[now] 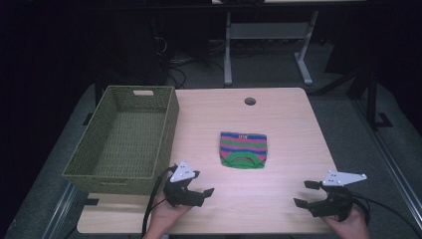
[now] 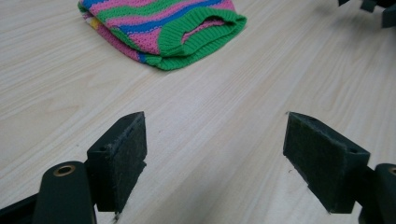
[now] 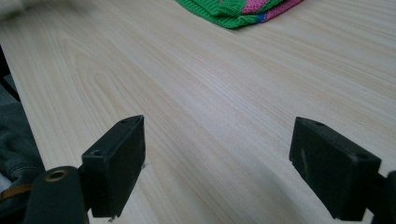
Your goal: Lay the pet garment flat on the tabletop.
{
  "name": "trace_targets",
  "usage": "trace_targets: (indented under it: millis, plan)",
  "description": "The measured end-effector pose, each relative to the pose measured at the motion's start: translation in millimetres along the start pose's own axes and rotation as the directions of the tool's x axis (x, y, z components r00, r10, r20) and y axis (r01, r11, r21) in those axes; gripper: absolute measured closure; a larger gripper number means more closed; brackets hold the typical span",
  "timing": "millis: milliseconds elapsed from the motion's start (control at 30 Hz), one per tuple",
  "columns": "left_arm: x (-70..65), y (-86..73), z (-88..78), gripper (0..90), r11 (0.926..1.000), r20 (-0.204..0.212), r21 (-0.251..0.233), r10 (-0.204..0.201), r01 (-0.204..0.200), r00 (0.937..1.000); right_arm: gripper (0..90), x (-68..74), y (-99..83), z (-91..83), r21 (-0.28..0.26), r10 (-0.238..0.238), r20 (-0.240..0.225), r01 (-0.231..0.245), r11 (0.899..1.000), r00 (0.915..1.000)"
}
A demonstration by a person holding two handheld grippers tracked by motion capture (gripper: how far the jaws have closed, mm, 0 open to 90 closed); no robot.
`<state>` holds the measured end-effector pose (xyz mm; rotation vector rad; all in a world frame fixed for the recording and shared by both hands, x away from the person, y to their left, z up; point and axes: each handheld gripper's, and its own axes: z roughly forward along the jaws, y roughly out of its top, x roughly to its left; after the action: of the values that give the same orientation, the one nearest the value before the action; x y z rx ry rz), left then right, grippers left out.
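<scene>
Striped knit garment (image 1: pixel 243 149) lies flat mid-table, both grippers empty.

It rests on the wooden table (image 1: pixel 278 114), right of the green woven basket (image 1: pixel 124 137). The left gripper (image 1: pixel 196 191) and right gripper (image 1: pixel 304 193) sit near the table's front edge, well apart from the garment, each with jaws spread wide and holding nothing.

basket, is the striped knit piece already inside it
No, the striped knit piece lies flat on the table, apart from the basket to its left.
</scene>
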<state>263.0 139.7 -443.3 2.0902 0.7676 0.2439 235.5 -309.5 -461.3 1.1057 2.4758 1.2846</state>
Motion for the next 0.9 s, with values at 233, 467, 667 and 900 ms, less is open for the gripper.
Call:
trace_targets:
  millis: [233,467,667,900]
  plan:
    - [1.2,0.0,6.2,21.1,0.9993,0.0,0.03,0.022,-0.022,0.9998,17.9,-2.8,-0.2,-2.9,-0.013,0.021,-0.007,-0.021,1.0,0.9998]
    - [4.7,-0.9,2.7,20.7,1.0,-0.007,0.008,0.002,-0.002,1.0,18.0,0.5,10.4,1.8,-0.018,0.015,-0.035,-0.016,1.0,0.9993]
    - [4.5,0.4,1.4,19.7,1.0,-0.014,-0.008,-0.002,0.001,0.9999,17.9,5.0,27.0,6.9,-0.025,0.001,-0.089,-0.003,1.0,0.996]
    - [4.3,0.5,3.8,19.7,1.0,-0.008,0.0,0.004,-0.004,1.0,17.9,0.1,51.0,17.1,-0.015,-0.013,-0.101,0.011,1.0,0.9948]
